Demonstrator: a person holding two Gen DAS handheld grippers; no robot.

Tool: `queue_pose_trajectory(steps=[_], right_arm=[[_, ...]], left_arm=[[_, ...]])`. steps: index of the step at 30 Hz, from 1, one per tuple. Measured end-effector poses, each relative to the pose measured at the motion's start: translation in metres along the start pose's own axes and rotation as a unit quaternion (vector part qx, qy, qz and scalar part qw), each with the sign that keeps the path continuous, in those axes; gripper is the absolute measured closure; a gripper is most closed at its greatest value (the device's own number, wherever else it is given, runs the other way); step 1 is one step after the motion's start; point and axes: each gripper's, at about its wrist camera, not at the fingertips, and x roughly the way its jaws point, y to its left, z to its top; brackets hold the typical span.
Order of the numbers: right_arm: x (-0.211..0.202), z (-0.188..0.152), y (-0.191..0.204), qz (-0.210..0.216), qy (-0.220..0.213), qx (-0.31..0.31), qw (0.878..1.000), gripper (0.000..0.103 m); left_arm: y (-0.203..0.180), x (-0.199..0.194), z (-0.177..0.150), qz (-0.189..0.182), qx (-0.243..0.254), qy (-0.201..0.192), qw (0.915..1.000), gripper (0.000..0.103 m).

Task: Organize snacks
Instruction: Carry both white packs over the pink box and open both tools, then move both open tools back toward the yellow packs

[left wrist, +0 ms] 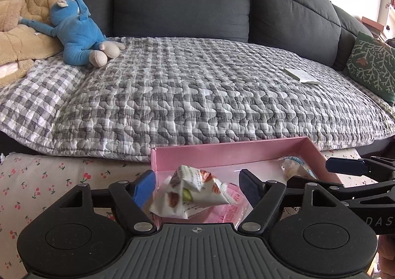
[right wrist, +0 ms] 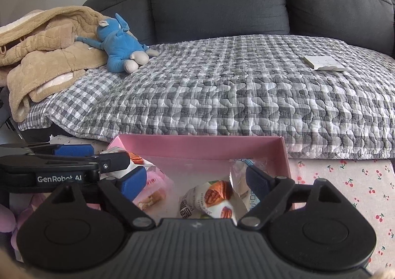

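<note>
Beside a gray sofa (left wrist: 182,4), a pink box (left wrist: 229,153) collects snacks; both the left gripper (left wrist: 197,187) and right gripper (right wrist: 197,183) hover jaws released over nut packets (left wrist: 192,190).

We see the pink box (right wrist: 197,148) open on top; its walls fence the sides. Snack packets (right wrist: 209,200) crowd its floor, and the left gripper (right wrist: 111,162) blocks the left end.
</note>
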Motion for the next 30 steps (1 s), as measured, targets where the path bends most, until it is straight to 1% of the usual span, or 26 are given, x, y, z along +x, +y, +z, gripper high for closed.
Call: queue_pose_trajectory(steps=[6, 12, 17, 24, 30], right_arm=[[-0.019, -0.003, -0.001, -0.004, -0.006, -0.001, 1.0, 0.011], [-0.04, -0.009, -0.002, -0.012, -0.009, -0.002, 1.0, 0.008], [-0.061, -0.016, 0.001, -0.016, -0.011, -0.007, 1.0, 0.007], [-0.089, -0.03, 0.012, -0.012, -0.017, -0.017, 1.0, 0.0], [-0.107, -0.042, 0.019, -0.008, -0.018, -0.019, 1.0, 0.0]], left_arm=[[0.0, -0.016, -0.006, -0.004, -0.005, -0.001, 1.0, 0.018], [-0.003, -0.04, -0.016, -0.017, -0.002, 0.0, 0.9998, 0.016], [-0.004, -0.06, -0.027, -0.022, 0.004, 0.003, 0.9998, 0.013], [-0.007, -0.096, -0.045, -0.017, 0.021, -0.003, 0.9996, 0.004], [-0.01, -0.123, -0.065, -0.023, 0.033, -0.004, 0.9992, 0.001]])
